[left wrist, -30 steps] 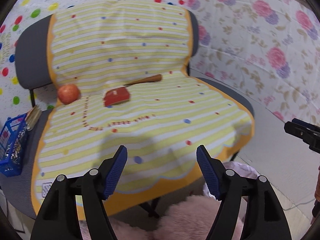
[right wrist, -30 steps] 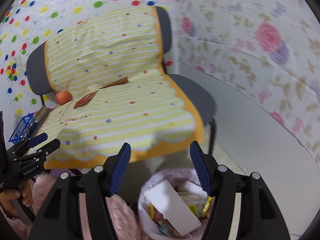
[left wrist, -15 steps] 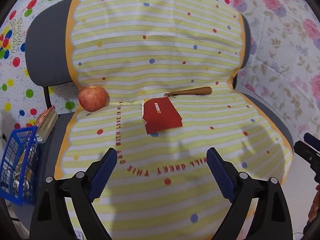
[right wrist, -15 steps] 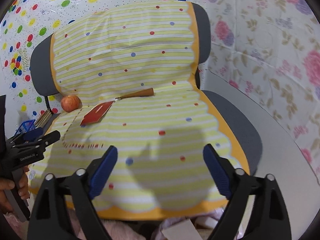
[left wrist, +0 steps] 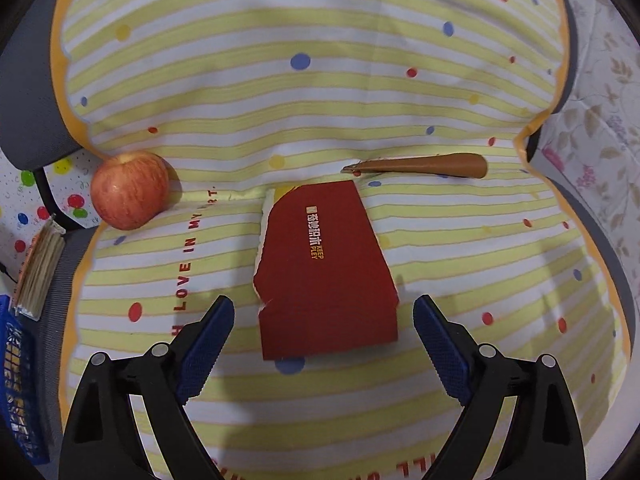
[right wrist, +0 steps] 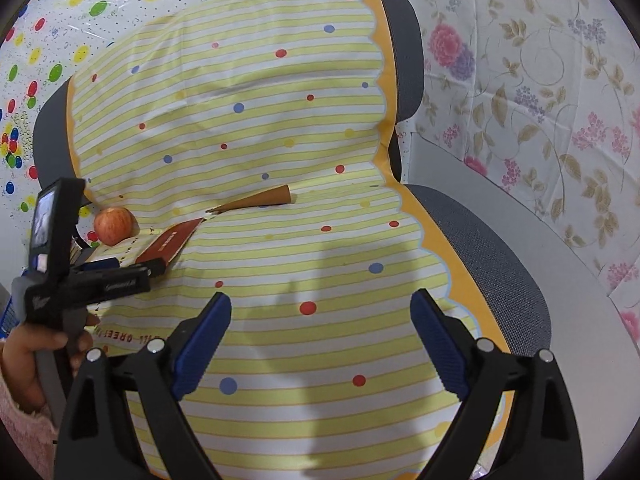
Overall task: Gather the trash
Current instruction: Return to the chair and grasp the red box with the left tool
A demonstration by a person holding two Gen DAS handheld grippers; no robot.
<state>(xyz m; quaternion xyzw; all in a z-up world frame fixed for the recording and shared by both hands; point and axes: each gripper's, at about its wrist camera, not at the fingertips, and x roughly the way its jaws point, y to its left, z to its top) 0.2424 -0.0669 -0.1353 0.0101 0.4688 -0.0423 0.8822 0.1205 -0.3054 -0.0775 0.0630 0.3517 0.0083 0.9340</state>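
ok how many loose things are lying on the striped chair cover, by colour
red: 2, the apple and the torn red card
brown: 1, the cone-shaped wrapper
total: 3

Grey fabric office chair (right wrist: 492, 248) wearing yellow-striped dotted cover (right wrist: 280, 128); floral wall sheeting (right wrist: 540, 80) hanging right, polka-dot sheeting (right wrist: 60, 20) hanging left.

A matt red torn card (left wrist: 326, 268) lies on smooth striped cloth (left wrist: 460, 240), a glossy apple (left wrist: 129, 190) at centre left.
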